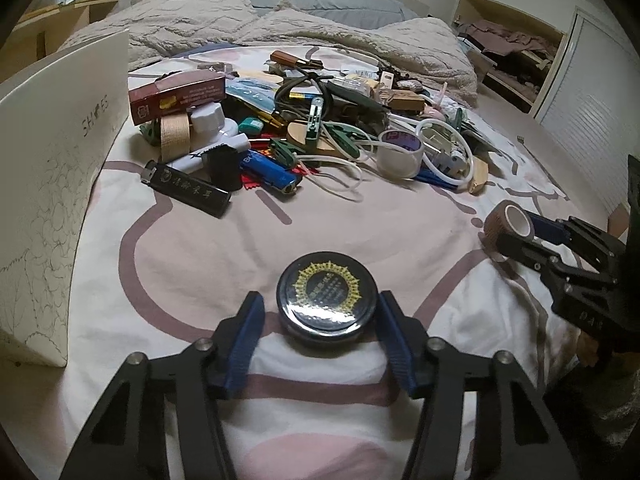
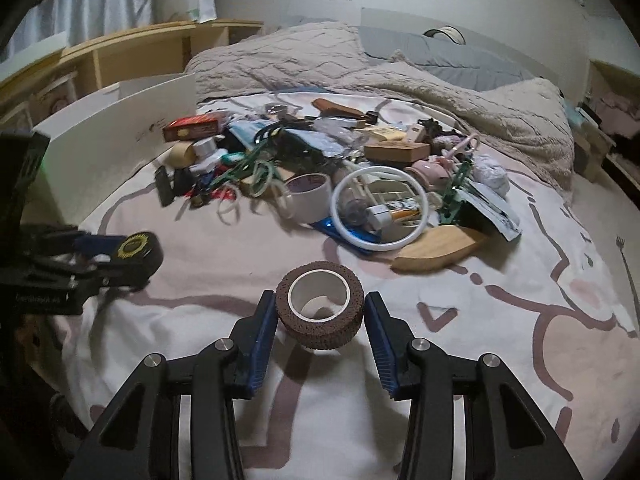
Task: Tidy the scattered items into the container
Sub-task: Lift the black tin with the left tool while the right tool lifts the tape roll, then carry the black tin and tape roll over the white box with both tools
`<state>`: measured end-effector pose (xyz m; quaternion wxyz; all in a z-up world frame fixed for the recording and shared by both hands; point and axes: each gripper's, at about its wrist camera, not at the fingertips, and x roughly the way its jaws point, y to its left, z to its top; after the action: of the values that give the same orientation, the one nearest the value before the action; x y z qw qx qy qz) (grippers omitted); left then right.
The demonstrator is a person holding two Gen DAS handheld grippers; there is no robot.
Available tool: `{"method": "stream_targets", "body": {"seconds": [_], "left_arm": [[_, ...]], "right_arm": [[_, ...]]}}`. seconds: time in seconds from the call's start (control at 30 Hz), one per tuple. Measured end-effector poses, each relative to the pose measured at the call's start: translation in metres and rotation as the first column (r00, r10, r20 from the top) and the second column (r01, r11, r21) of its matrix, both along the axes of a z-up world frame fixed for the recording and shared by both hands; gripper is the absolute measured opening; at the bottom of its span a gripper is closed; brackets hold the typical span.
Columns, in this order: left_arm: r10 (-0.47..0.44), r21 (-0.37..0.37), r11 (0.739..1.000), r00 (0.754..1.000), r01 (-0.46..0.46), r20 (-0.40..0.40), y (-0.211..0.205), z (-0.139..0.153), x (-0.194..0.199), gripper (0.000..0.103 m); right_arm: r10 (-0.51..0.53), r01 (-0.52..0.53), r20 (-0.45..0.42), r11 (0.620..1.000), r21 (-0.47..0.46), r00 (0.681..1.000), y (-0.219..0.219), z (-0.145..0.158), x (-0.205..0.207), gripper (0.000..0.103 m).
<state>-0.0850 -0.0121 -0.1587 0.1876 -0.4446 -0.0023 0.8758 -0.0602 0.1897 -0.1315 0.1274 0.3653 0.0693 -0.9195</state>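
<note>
Your left gripper (image 1: pixel 322 312) points down at the bedsheet (image 1: pixel 192 264), blue pads clamped on both sides of a round black tin (image 1: pixel 327 303) w/ a gold sunburst lid; the tin looks to rest on the sheet. Your right gripper (image 2: pixel 320 312) tilts down too, jaws closed on a brown foam tape roll (image 2: pixel 320 310), lifted just off the sheet. The clutter pile (image 1: pixel 304 128) (lighters, clothes pegs, tape rolls, tubing) sits beyond the tin. The white shoebox (image 1: pixel 60 184), the container, stands left of the pile, its inside hidden. A beige blanket (image 1: pixel 248 24) lies behind the pile. Most small bits in the pile are too tangled to ID.
</note>
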Motion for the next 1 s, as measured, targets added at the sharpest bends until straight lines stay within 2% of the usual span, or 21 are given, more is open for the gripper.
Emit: {"method": "stream_targets", "body": {"seconds": [0.13, 0.57, 0.77, 1.0], "left_arm": [[-0.004, -0.020, 1.000, 1.000, 0.003, -0.013, 0.002, 0.003, 0.003, 0.050], [-0.003, -0.007, 1.000, 0.999, 0.003, -0.038, 0.001, 0.019, 0.005, 0.050], [-0.015, -0.014, 1.000, 0.997, 0.014, -0.081, 0.003, 0.043, 0.002, 0.050], [-0.002, -0.021, 1.000, 0.989, -0.002, -0.149, -0.004, 0.075, -0.008, 0.050]], "right_arm": [[0.010, -0.010, -0.006, 1.000, -0.006, 1.000, -0.004, 0.001, 0.005, 0.045], [0.014, -0.014, -0.009, 0.999, -0.031, 1.000, -0.009, 0.008, 0.006, 0.045], [0.008, -0.010, -0.030, 0.996, -0.085, 1.000, -0.011, 0.029, -0.008, 0.045], [0.030, -0.036, -0.029, 0.976, -0.213, 0.999, -0.018, 0.057, -0.033, 0.045]]}}
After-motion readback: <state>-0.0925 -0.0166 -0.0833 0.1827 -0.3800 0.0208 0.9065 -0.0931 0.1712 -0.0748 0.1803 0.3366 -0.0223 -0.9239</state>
